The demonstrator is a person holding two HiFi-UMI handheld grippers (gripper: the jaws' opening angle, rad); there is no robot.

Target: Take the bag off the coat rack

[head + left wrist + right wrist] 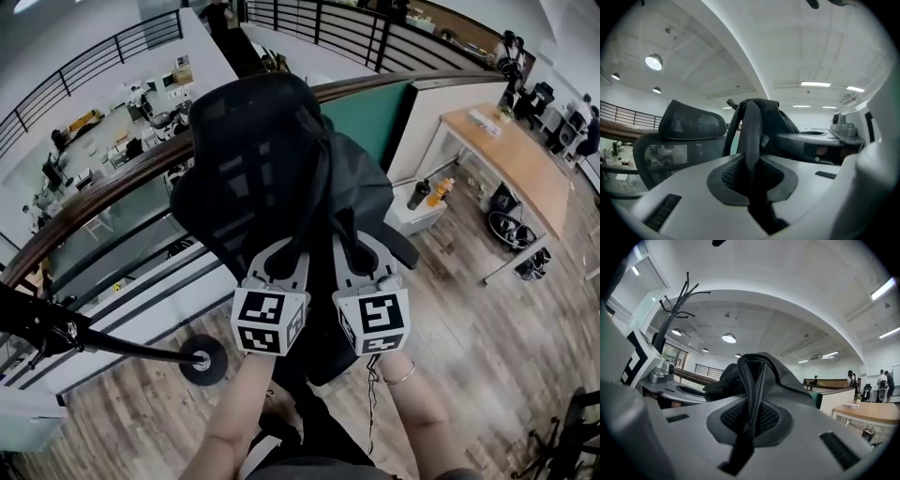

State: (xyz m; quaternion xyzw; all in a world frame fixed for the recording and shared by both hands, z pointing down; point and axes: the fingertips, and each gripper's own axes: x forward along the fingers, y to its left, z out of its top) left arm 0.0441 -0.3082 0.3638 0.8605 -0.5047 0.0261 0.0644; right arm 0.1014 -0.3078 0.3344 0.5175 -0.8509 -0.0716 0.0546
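Straps of the black bag [361, 183] are running up into both tools (1 strap to each). The left tool [752, 180] is gripping a padded black strap [752, 136], which is passing upright between its dark mesh pads [731, 176] and pressing into them. The right tool [750, 423] is doing likewise, its jaws pinching a folded strap [752, 380] tight. In the head view the 2 tools are hanging side by side, near each other but not touching. Their marker cubes [270, 321] are facing the camera, a forearm [234, 422] is showing behind each, and a thin bangle [401, 375] is circling the right wrist.

The bag is hanging from these 2 grips. Its dark body is bulging out ahead of the tools and lying against the right side of a black mesh office chair [248, 169]; whether it is resting any weight on the seat I cannot tell. The coat rack [131, 344] is standing well apart from the bag at lower left, its pole slanting across to a round base on the wood-plank floor [487, 347]. In the right gripper view its hooked top [677, 298] is rising beyond the left tool.

Behind the chair a curved wooden railing [94, 202] is sweeping across, with an office level showing below it. At right a wooden counter [525, 159] is carrying a few small items, and people [883, 380] are standing far off.
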